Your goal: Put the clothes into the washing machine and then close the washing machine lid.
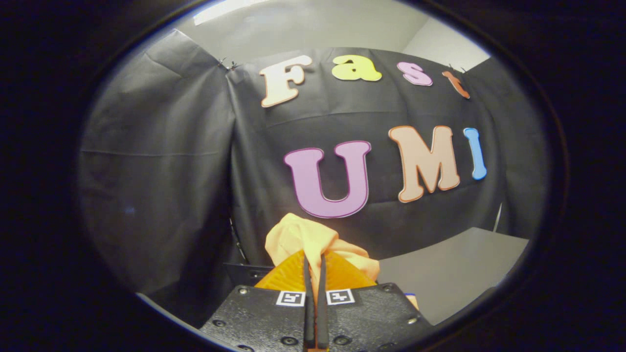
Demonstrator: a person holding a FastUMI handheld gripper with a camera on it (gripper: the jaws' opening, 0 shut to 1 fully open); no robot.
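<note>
Gripper view: tongs (315,261) pinching bunched orange cloth (301,237)

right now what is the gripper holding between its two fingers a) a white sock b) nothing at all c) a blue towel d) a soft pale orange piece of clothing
d, the gripper has both fingers pressed together on a soft pale orange piece of clothing, which bunches up just ahead of the fingertips in front of the black cloth wall.
</note>
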